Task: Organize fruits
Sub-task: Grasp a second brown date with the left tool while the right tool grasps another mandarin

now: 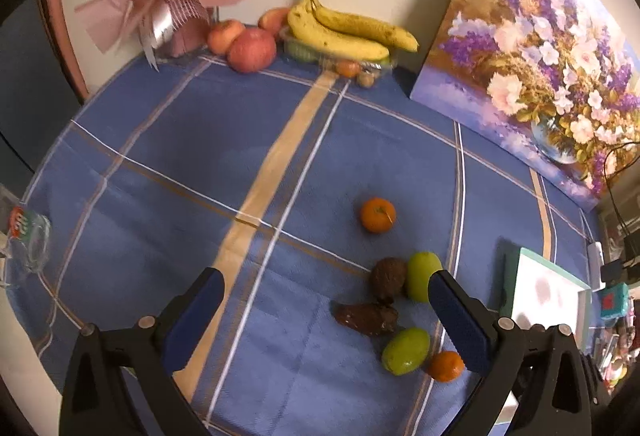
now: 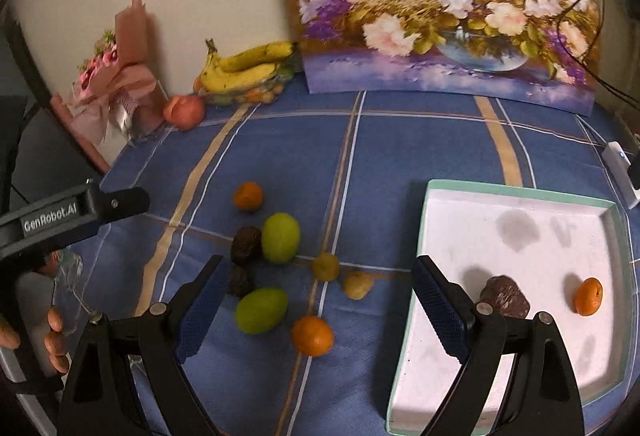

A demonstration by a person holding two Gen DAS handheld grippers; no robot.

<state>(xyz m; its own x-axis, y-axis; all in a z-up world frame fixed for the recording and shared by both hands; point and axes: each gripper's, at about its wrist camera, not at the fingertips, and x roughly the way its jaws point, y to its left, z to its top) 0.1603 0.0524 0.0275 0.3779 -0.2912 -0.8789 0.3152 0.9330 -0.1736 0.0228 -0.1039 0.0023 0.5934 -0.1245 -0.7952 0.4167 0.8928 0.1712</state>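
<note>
Both grippers hang over the blue checked tablecloth (image 2: 400, 156) with nothing between their pads: the right gripper (image 2: 316, 310) is spread wide above the cloth, its right finger over the near left edge of the white tray (image 2: 516, 196), and the left gripper (image 1: 326, 320) is likewise spread wide, empty, just left of the loose fruit. Near the right gripper lie a small orange (image 2: 312, 336) and a green fruit (image 2: 261, 310); farther off sit a second green fruit (image 2: 281, 238) touching a dark brown fruit (image 2: 246, 246), another orange (image 2: 248, 196) beyond them, and two yellowish dried pieces (image 2: 326, 267) to the right. Inside the tray rest a dark brown piece (image 2: 505, 296) and a small orange fruit (image 2: 588, 297), well apart. Against the far wall stand bananas (image 2: 244, 70), an apple (image 2: 185, 111), a pink bouquet (image 2: 116, 92) and a flower painting (image 2: 440, 8). At the left edge a hand (image 2: 54, 340) grips the left gripper's handle
</note>
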